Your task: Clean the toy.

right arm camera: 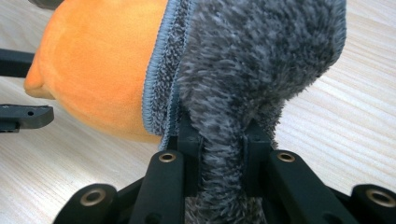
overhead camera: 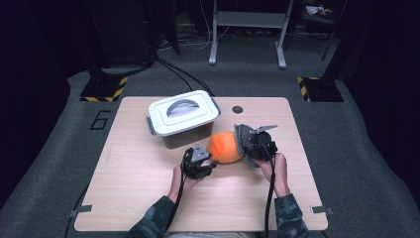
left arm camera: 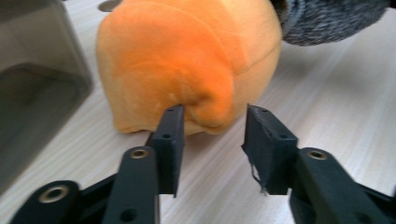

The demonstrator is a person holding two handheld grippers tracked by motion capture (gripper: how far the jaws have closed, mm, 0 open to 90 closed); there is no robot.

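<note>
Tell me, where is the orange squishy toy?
In the high view, the orange toy lies mid-table, just right of the white box, between the left tongs and the grey cloth.

My right gripper [right arm camera: 223,154] is pinched shut on a fold of grey fuzzy cloth [right arm camera: 261,60]. Left of the cloth, touching its blue-stitched edge, sits an orange plush ball [right arm camera: 98,70] on the pale wooden counter [right arm camera: 341,112]. My left gripper's black jaws reach in beside the ball's far left.

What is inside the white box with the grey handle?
Unknown. The lid is on the box and covers the inside; in the left gripper view its cloudy wall reveals no contents.
</note>
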